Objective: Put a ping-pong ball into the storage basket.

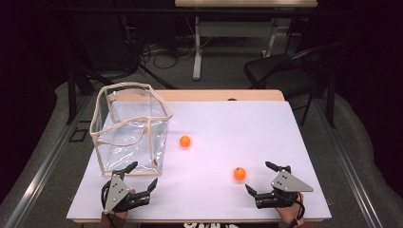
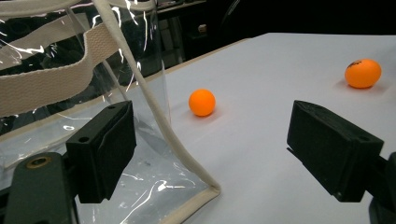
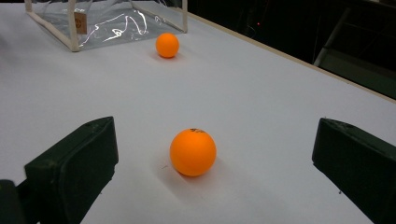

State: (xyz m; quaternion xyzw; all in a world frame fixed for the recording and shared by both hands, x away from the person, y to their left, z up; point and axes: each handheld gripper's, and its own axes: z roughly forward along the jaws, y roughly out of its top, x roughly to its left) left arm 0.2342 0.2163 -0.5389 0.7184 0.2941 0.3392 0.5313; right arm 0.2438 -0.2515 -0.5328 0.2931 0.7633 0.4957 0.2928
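The near orange ball sits on the white table, just ahead of the right gripper, at about 10 o'clock from it. In the right gripper view this ball lies between the two black jaws, a little ahead of them and not touching either one. The jaws are spread wide and hold nothing. The right gripper rests low at the near right of the table, and its jaws point left and away from the person.

The other orange ball lies near the middle of the table, just right of the clear bag.

The left gripper is at the near left, spread wide too, with nothing in it. It points toward the near right corner of the bag, which is close between its jaws.

The clear bag stands upright with its top open and has cream edges. I see nothing inside it
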